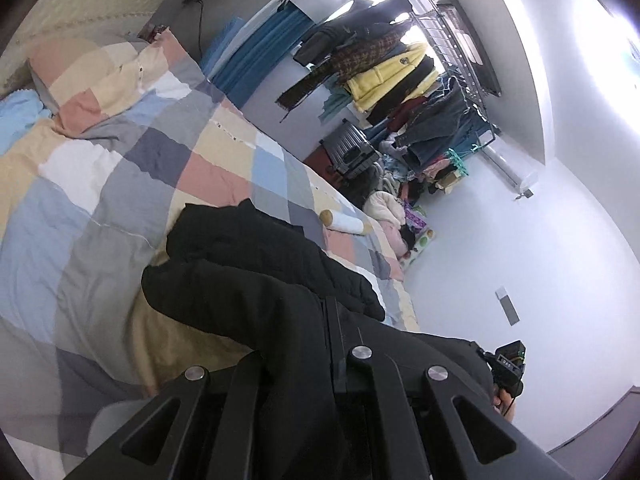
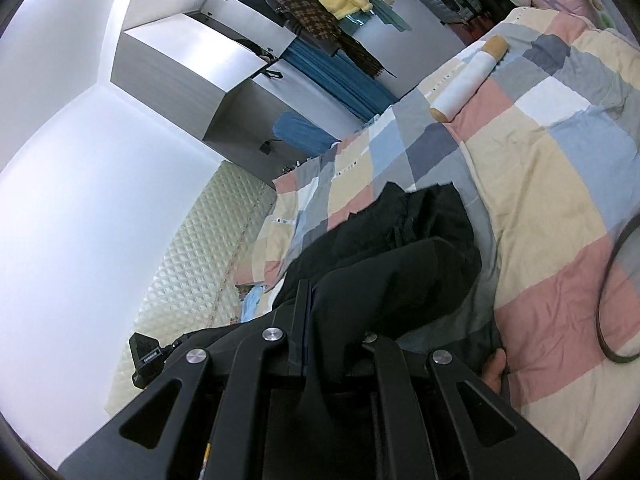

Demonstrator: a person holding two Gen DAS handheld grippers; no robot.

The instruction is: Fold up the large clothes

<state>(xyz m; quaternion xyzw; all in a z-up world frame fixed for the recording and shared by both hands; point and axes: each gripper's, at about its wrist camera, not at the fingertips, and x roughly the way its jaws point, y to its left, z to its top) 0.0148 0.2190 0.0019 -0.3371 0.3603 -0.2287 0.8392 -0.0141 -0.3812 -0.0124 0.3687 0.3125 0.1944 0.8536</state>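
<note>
- The left gripper (image 1: 334, 320) is clamped on the bulky black fabric garment (image 1: 248, 264), which hangs over the near part of the pastel checked quilt (image 1: 120, 160).
- The right gripper (image 2: 306, 304) also pinches that garment.
- Only the right view shows a quilted cream headboard (image 2: 192, 256) on the left; only the left view shows a white air conditioner (image 1: 506, 168) far right.

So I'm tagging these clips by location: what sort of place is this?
Most likely a bedroom in a home: a bed under a patchwork quilt, a padded headboard, and a loaded clothes rack by the wall.
</note>
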